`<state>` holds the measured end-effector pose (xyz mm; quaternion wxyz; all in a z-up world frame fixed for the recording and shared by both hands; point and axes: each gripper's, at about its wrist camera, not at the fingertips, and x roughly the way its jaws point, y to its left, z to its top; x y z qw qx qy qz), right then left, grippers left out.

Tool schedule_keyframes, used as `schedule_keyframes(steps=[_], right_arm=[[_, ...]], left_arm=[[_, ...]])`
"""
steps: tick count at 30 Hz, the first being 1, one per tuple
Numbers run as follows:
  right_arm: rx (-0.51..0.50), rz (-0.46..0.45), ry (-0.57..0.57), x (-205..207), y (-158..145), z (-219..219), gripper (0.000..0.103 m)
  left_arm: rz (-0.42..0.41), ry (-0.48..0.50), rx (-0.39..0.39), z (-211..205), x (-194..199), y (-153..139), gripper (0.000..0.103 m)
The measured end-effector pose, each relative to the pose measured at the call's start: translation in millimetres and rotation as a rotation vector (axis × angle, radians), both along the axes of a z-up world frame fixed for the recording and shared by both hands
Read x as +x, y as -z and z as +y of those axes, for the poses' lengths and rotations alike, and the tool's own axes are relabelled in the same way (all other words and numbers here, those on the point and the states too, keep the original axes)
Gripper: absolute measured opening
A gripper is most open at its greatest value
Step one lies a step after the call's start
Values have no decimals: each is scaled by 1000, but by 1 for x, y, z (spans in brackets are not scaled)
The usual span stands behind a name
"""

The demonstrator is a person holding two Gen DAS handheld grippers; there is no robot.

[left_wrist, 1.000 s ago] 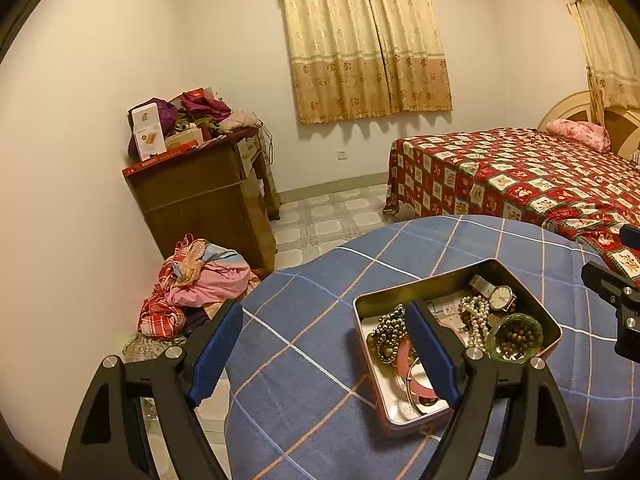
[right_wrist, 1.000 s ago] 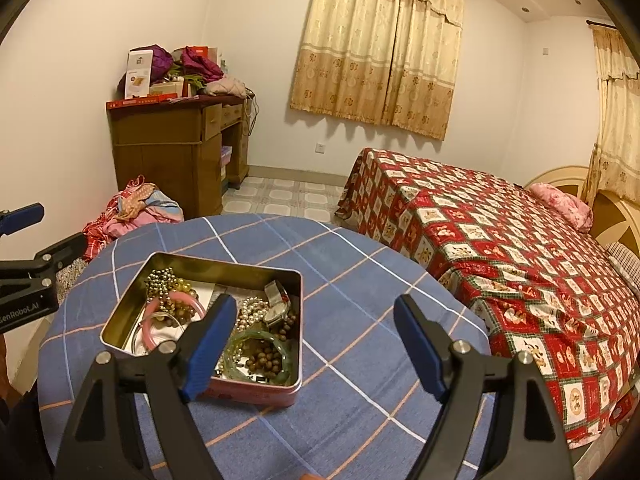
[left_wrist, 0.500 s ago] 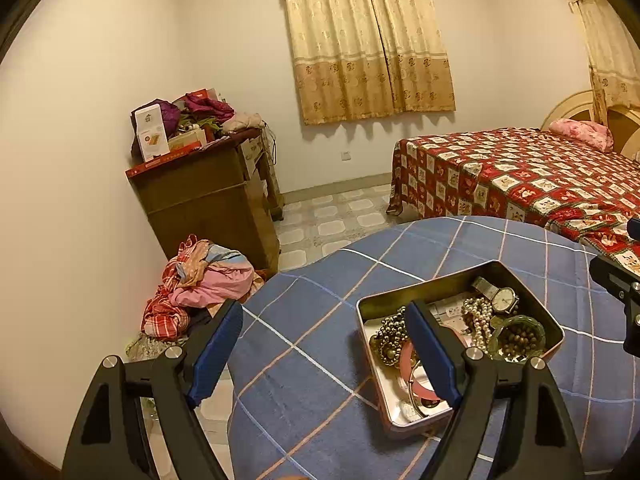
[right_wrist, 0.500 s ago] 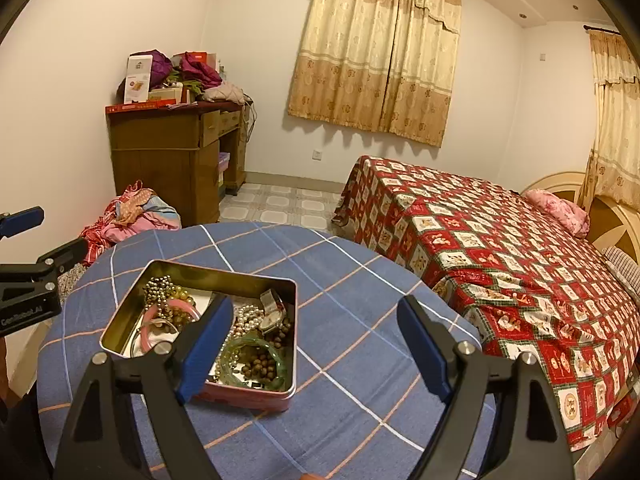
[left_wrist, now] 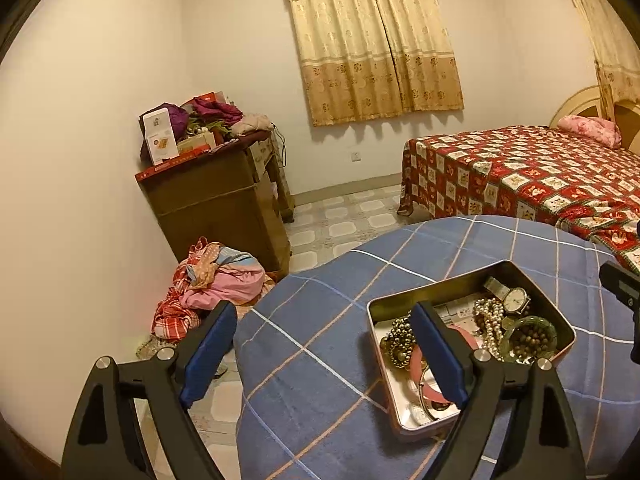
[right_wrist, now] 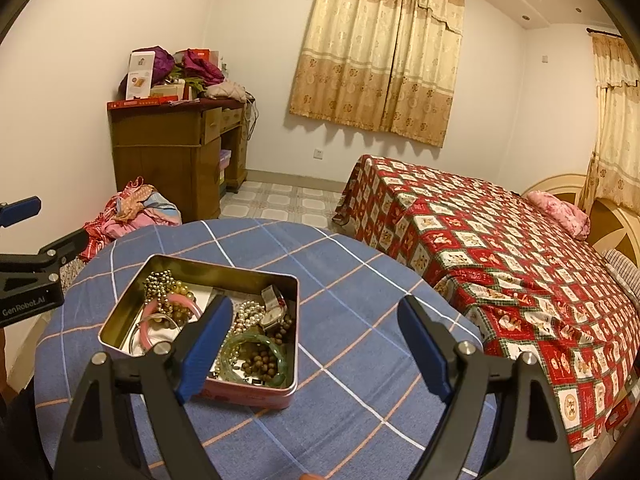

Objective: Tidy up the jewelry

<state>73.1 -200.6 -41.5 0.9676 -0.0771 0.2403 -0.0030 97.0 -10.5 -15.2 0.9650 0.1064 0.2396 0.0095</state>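
The open tin (right_wrist: pixel 256 276) sits on the tabletop (right_wrist: pixel 360 280), full of tangled jewelry. Both claws, left claw (left_wrist: pixel 320 354) and right claw (right_wrist: pixel 316 346), hang wide and empty near it. The green bangle (right_wrist: pixel 276 350) looks stiff, smooth and probably fragile; I would pinch its rim

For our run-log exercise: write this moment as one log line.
stage: before first pick | left gripper: open, empty | right gripper: open, empty | tin: open on table, jewelry inside
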Motion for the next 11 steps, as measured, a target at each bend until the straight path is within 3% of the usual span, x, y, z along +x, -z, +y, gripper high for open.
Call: schedule_keyframes(steps=[11], right_arm=[[-3,11,9,0,7,-9,88]], left_arm=[[-22,10,21,0,-3,5,89]])
